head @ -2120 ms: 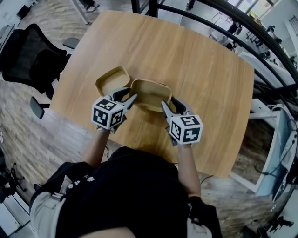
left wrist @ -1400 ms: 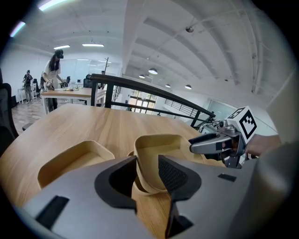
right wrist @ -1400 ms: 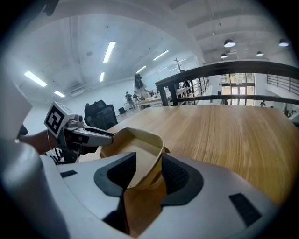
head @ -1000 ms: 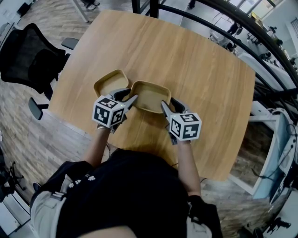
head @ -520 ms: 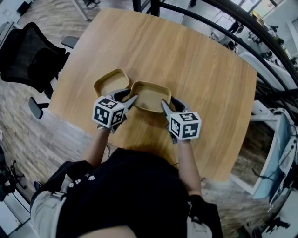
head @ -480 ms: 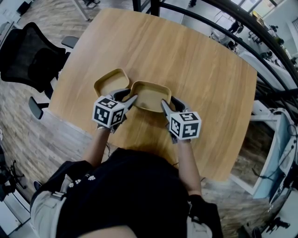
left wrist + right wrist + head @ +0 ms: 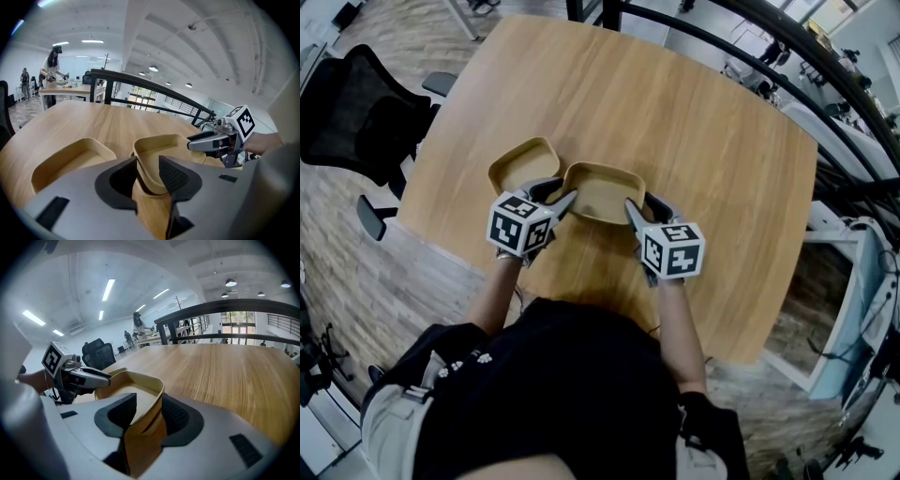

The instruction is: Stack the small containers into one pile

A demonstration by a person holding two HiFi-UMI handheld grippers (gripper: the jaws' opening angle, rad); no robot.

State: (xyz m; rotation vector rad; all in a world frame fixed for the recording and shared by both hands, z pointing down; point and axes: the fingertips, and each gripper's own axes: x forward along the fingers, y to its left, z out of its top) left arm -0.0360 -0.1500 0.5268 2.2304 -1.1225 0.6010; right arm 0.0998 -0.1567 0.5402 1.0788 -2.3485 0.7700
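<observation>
The right container (image 7: pixel 602 190) is stood just beside the left container (image 7: pixel 525 164). Its end walls are straddled by the left gripper (image 7: pixel 562 193) and right gripper (image 7: pixel 637 203), fingers spread, nothing pinched.

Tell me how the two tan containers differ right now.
The right container has its rim between the jaws of both the left gripper and the right gripper. The left container has no jaws around it. The right container lies straight ahead of the person, while the left container lies nearer the left edge of the table. Both are tan, shallow, upright and empty.
</observation>
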